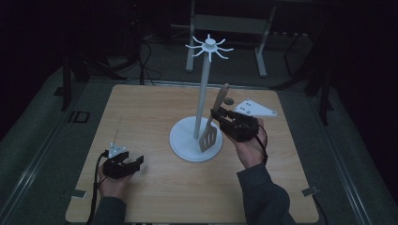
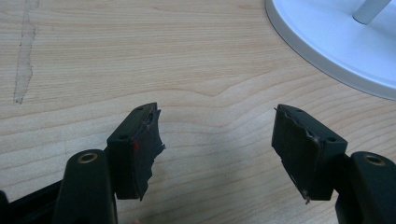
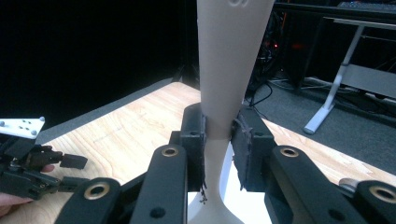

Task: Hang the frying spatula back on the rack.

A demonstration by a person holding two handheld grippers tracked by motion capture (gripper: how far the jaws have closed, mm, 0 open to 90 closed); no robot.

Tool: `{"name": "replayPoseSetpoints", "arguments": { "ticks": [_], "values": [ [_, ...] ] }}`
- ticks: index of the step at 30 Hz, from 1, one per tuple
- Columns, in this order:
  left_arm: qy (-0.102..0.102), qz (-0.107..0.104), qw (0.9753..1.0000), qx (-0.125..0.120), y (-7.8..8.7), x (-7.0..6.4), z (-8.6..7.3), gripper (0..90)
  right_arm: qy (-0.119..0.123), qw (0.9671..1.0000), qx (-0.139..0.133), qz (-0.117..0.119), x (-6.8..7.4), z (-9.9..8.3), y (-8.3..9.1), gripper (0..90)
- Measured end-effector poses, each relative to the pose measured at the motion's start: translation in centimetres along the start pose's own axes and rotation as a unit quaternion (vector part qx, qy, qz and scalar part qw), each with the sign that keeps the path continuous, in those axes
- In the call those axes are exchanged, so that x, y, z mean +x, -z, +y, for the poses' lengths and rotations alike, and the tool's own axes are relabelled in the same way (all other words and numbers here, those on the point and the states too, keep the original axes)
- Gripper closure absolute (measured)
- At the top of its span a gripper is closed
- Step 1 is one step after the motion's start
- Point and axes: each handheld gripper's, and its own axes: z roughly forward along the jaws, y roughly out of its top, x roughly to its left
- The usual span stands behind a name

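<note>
Spatula (image 1: pixel 212 123) held near upright in the air, beige with a slotted blade at the bottom and its handle tip pointing up toward twelve o'clock, leaning slightly toward one o'clock. Its long axis runs almost parallel to the white pole of the hanging stand (image 1: pixel 202 96), and the blade hangs just above the stand's round base, at about four o'clock from the pole. In the right gripper view the handle (image 3: pixel 229 70) rises straight between the two black jaws, which are clamped on its narrow neck.

Right gripper (image 1: pixel 219 116) sits at about three o'clock from the pole, just beside it — clearly the nearer tool to the stand. The ring of white hooks (image 1: pixel 210 47) at the pole's top lies well above the handle tip, up toward eleven o'clock. As a judgement, the coming move turns on that gap: the spatula would need lifting along its own axis before its handle end can meet a hook.

Left gripper (image 1: pixel 133 164) rests low over the wooden table (image 1: pixel 141 112) at about eight o'clock from the stand — well apart from it, jaws spread wide with nothing between them.
</note>
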Motion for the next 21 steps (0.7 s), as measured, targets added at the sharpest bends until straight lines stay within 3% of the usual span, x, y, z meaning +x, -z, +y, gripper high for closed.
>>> {"name": "replayPoseSetpoints", "arguments": {
  "ticks": [21],
  "values": [
    [0.003, 0.001, 1.0000, 0.002, 0.0, 0.0, 0.0, 32.7, 0.011, 0.9998, -0.003, -0.015, -0.8, 2.4, 0.1, 75.2]
  ]
}}
